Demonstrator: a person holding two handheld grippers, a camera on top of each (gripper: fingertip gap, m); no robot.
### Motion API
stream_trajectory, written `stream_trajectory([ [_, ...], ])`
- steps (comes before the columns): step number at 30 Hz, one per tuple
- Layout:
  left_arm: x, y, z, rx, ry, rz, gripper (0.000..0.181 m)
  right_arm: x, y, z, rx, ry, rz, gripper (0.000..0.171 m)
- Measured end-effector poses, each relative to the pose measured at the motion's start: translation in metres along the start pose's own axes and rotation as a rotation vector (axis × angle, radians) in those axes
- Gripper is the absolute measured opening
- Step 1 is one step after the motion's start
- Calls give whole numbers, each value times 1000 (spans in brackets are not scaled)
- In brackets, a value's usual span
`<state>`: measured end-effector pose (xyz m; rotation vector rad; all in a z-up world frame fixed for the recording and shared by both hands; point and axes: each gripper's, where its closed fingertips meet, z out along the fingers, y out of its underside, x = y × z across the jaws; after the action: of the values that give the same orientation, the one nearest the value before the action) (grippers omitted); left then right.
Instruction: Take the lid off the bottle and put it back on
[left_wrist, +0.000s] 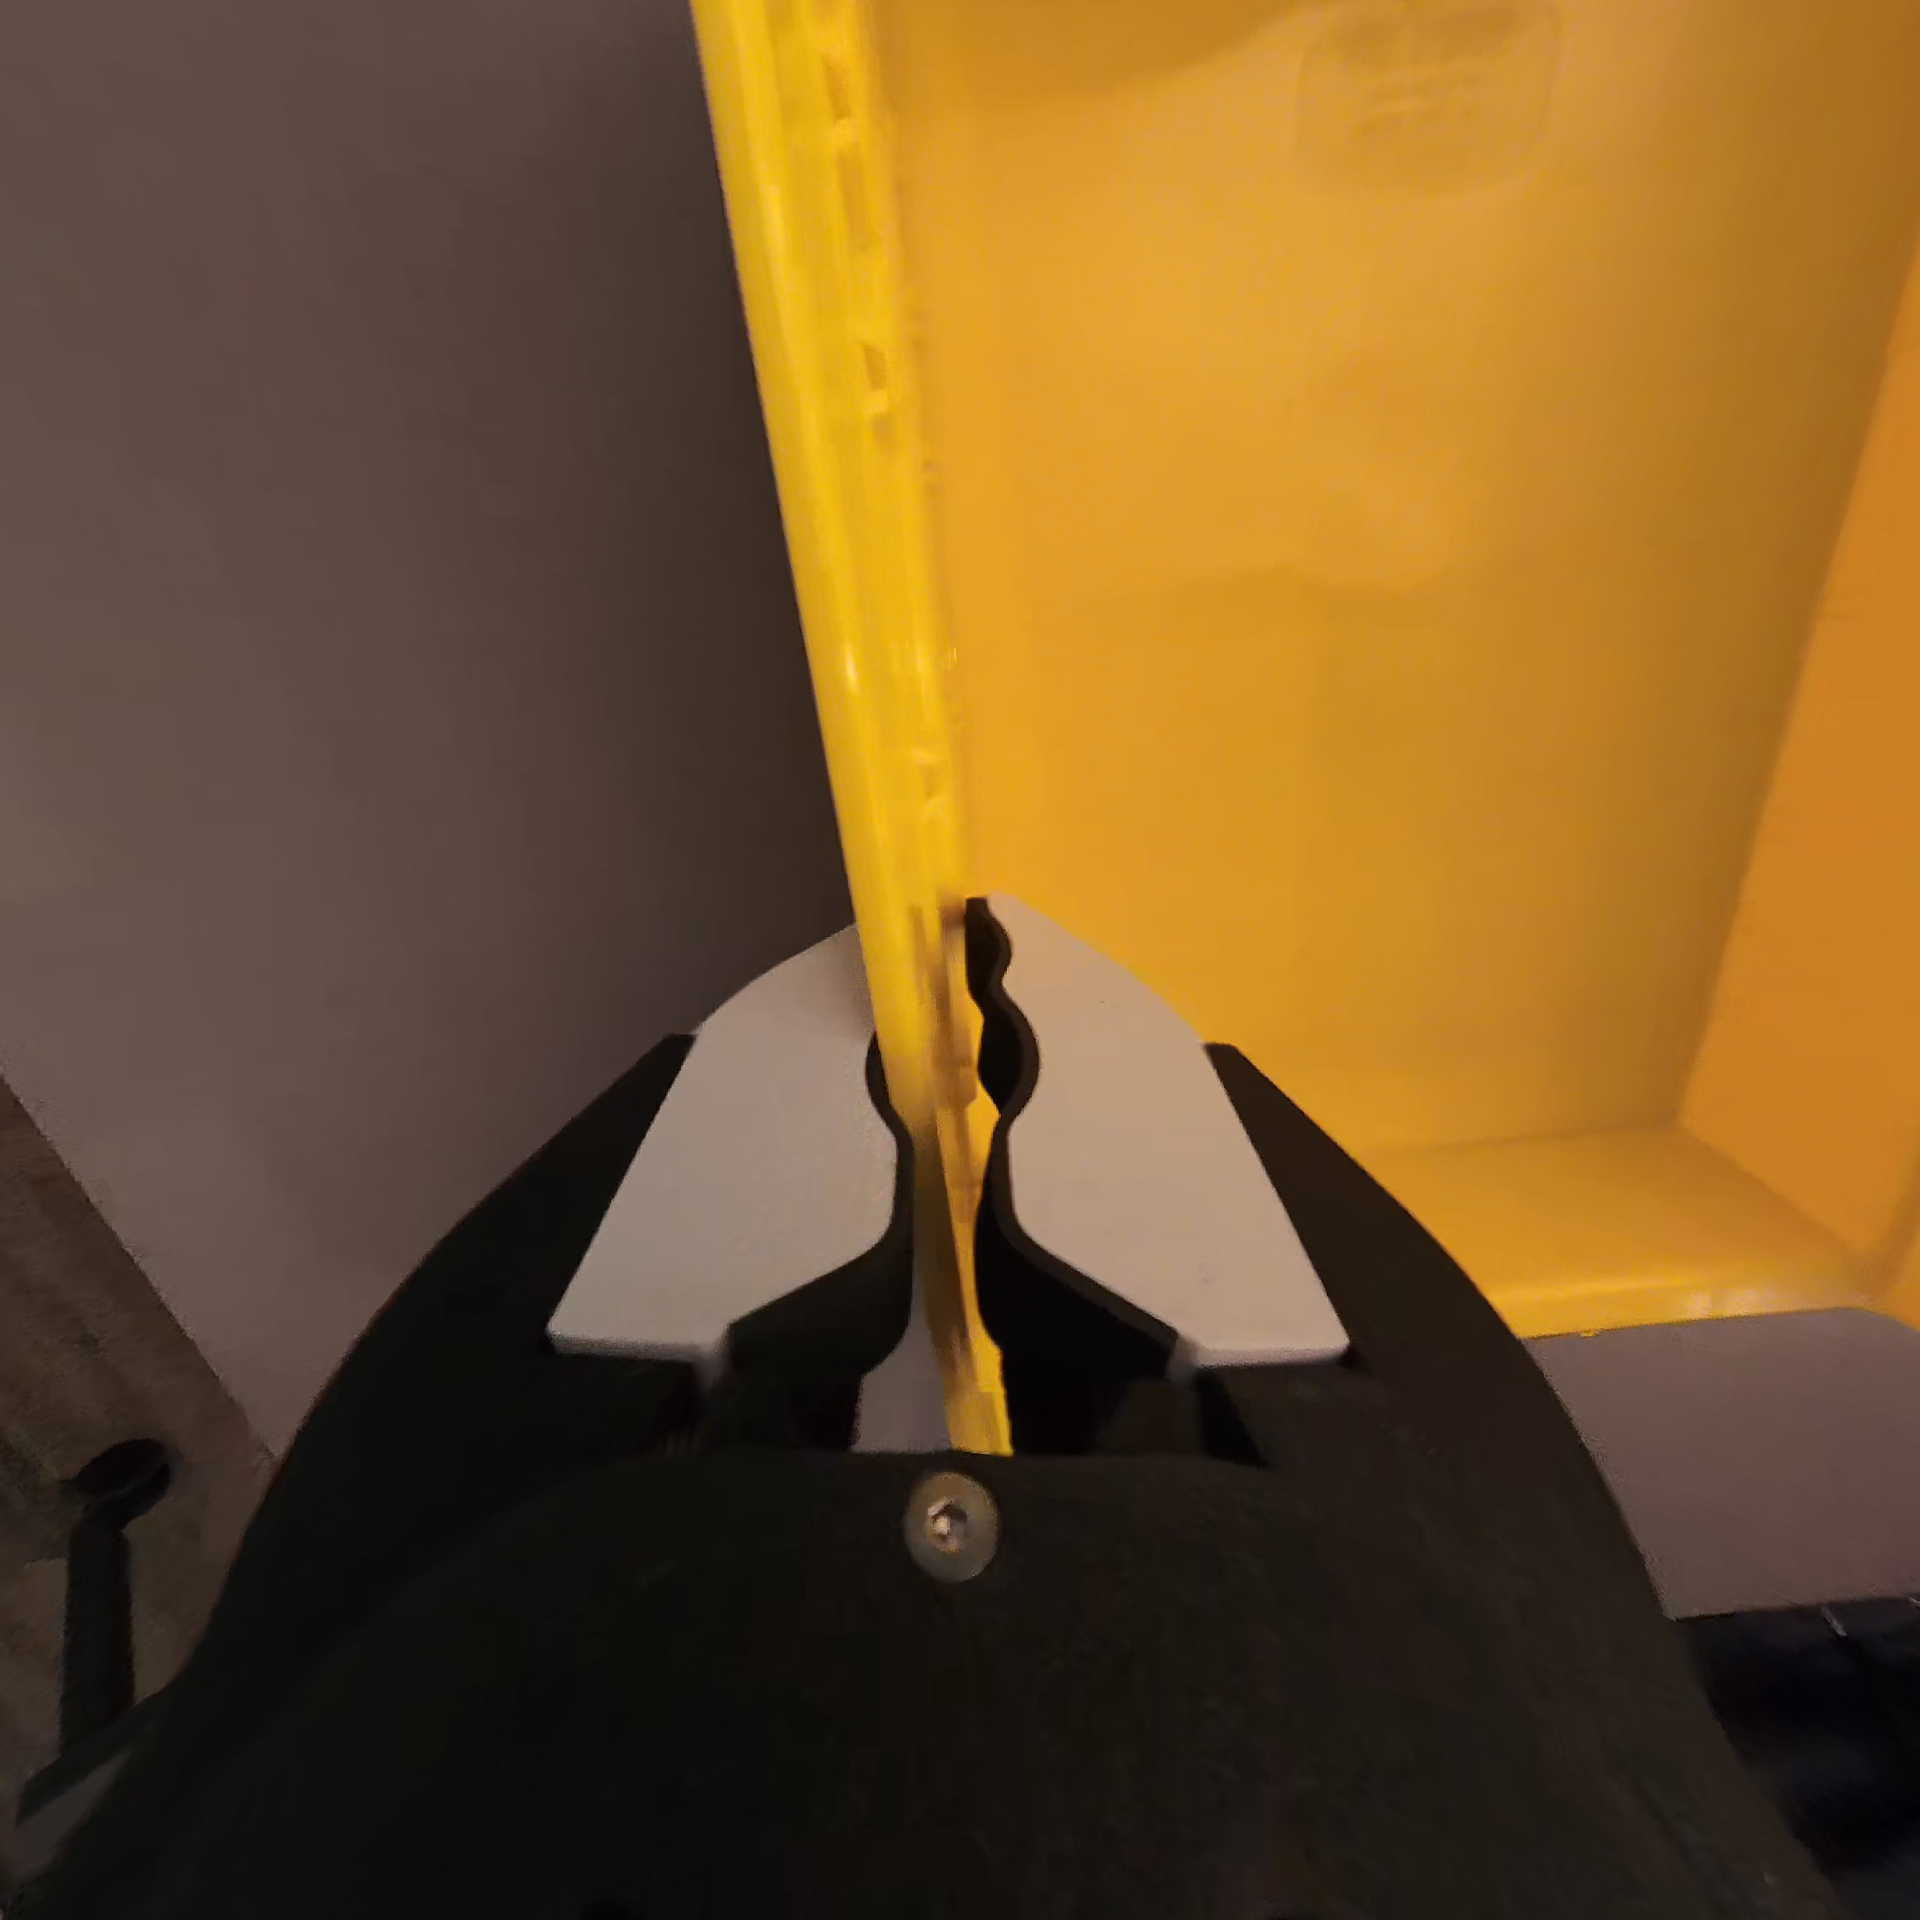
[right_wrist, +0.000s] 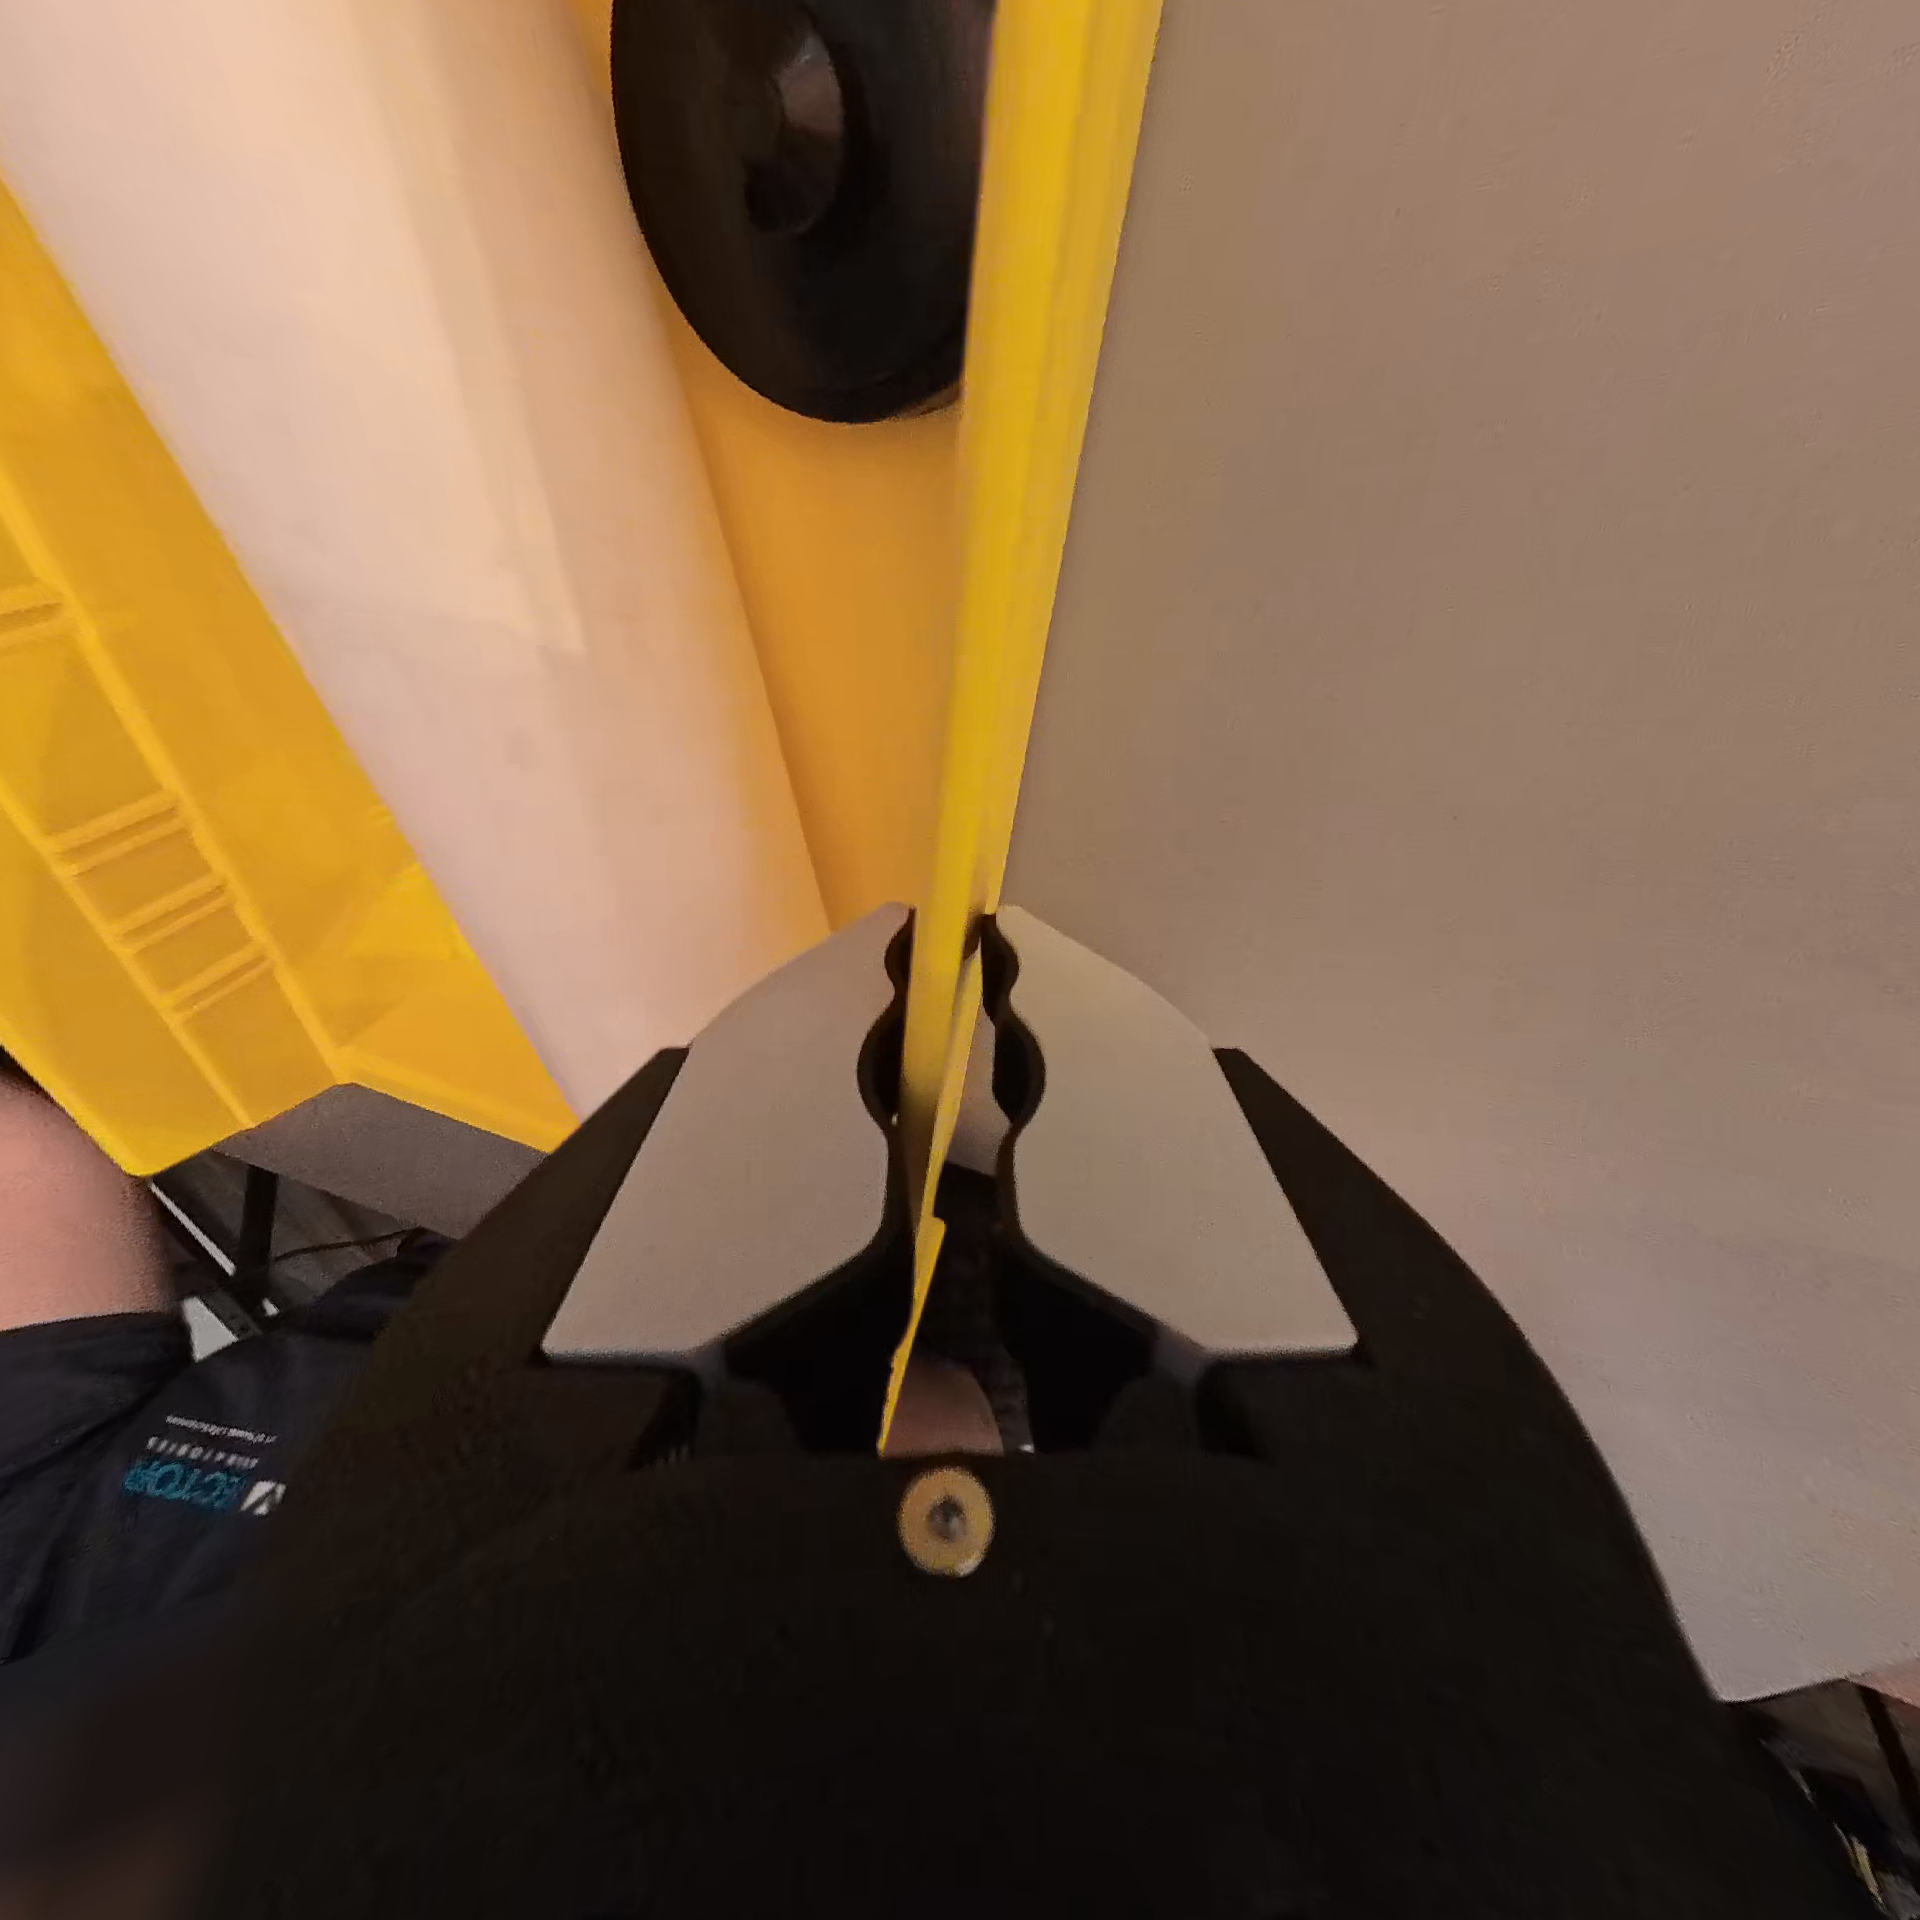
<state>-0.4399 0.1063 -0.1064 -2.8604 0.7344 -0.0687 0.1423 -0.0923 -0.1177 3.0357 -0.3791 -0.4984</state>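
Left gripper (left_wrist: 961, 914) clenched on yellow bin (left_wrist: 1351, 623) wall; right gripper (right_wrist: 951, 920) clenched on wall opposite; inside: black roll (right_wrist: 800, 208).

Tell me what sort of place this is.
Hard to tell; likely an indoor work or storage room. Both grippers clamp edges of a yellow plastic bin on a grey table, and a black wheel shows.

Left tongs (left_wrist: 961, 914) clamp the rim of a yellow bin (left_wrist: 1351, 623).

The thin rim (left_wrist: 883, 623) runs upright between both grey pads (left_wrist: 1122, 1143); the bin's hollow lies right, a grey wall (left_wrist: 364, 520) left.
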Motion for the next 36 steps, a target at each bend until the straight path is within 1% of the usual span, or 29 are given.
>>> stream_trajectory([
  [5, 27, 0, 1, -35, 35, 63, 6, -28, -12, 9, -17, -4, -63, 11],
  [10, 52, 0, 2, -66, 9, 127, 10, -43, -19, 15, -21, 55, -143, 10],
  [15, 72, -3, 3, -71, -28, 201, 18, -55, -31, 21, -1, 96, -203, 10],
  [20, 92, -2, 1, -75, 34, 225, 20, -73, -31, 27, -10, 60, -258, 16],
  [22, 95, 0, -4, -72, 56, 215, 21, -77, -28, 26, -16, 56, -273, 18],
  [24, 93, -1, -14, -40, 60, 209, 23, -80, -28, 19, 15, 60, -280, 18],
  [26, 91, -6, -31, 33, 56, 206, 22, -80, -31, 2, 96, 87, -270, 19],
  [29, 92, -17, -67, 206, 53, 227, 22, -89, -37, -43, 312, 146, -289, 19],
  [33, 95, -34, -130, 525, 8, 272, 22, -145, -35, -117, 719, 127, -466, 20],
  [34, 97, -36, -146, 599, 0, 280, 22, -160, -28, -131, 797, 114, -521, 21],
  [36, 103, -35, -175, 728, -4, 302, 22, -190, -15, -146, 900, 91, -628, 23],
])
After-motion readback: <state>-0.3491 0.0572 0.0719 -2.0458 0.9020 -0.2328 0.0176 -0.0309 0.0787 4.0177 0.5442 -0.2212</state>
